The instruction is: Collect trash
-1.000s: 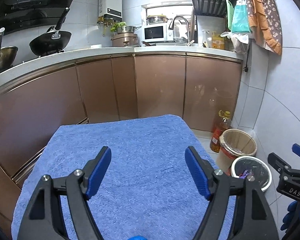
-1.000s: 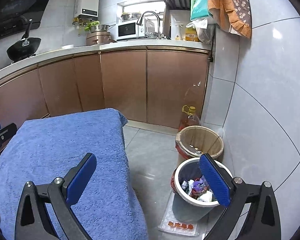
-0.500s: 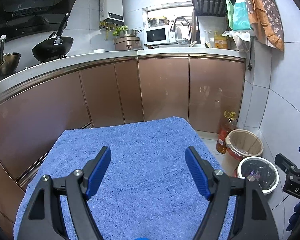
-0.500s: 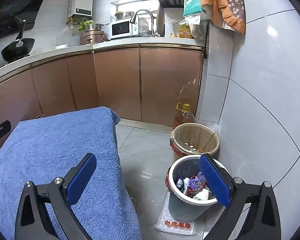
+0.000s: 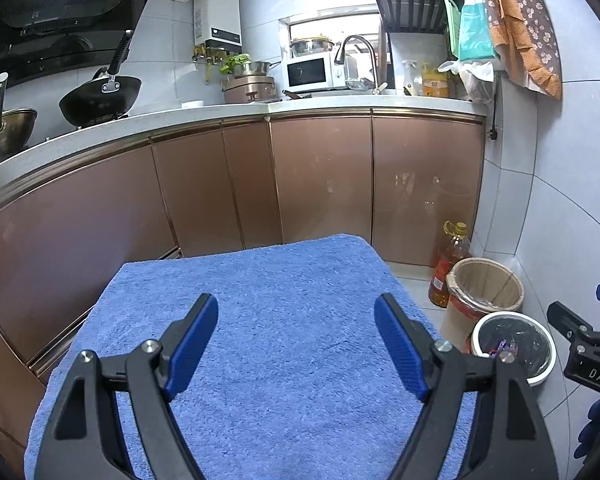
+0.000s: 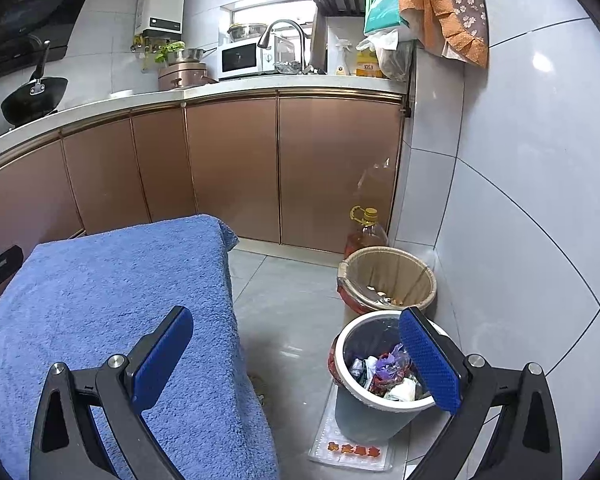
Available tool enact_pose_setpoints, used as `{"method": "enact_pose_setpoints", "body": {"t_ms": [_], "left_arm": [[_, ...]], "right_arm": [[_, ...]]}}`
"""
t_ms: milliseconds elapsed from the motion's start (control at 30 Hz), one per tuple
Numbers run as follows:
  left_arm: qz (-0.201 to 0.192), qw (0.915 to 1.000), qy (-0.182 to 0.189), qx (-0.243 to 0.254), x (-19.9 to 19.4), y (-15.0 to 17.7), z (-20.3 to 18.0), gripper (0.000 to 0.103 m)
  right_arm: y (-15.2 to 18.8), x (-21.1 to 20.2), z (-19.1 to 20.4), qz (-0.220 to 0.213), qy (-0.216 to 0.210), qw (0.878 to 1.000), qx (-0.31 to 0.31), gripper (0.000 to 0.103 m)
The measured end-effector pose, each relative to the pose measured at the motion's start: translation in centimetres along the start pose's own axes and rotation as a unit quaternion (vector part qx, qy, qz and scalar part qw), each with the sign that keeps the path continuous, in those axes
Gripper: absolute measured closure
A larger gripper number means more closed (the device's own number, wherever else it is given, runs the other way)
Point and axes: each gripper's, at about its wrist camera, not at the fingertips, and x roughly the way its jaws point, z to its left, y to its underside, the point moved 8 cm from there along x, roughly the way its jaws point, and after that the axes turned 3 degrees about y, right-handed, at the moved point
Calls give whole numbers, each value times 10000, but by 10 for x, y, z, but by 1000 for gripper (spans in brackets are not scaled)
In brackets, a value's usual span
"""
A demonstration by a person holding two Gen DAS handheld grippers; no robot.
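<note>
A white-rimmed trash bin (image 6: 342, 360) with a dark liner stands on the floor at the right and holds several crumpled wrappers (image 6: 384, 372). It also shows in the left wrist view (image 5: 512, 320). My left gripper (image 5: 296, 322) is open and empty above the blue towel (image 5: 280, 320). My right gripper (image 6: 296, 336) is open and empty, held over the gap between the towel's right edge (image 6: 120, 280) and the bin. I see no trash on the towel. The right gripper's tip shows in the left wrist view (image 5: 580, 336).
A second bin with a tan liner (image 6: 386, 276) stands behind the white one, with an oil bottle (image 6: 366, 232) behind it. A clear plastic tray (image 6: 352, 446) lies on the floor under the white bin. Brown cabinets (image 6: 236, 168) line the back, a tiled wall (image 6: 520, 200) the right.
Both grippers have risen and tilted up a little; the towel and bins sit lower in the views. The jaws have stayed open and empty.
</note>
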Motion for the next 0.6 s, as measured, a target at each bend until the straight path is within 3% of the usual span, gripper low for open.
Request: {"method": "enact_pose_setpoints", "body": {"t_ms": [600], "left_arm": [[134, 9998, 147, 23, 3, 3, -3, 24]], "right_arm": [[2, 5, 0, 77, 2, 10000, -25, 0]]}}
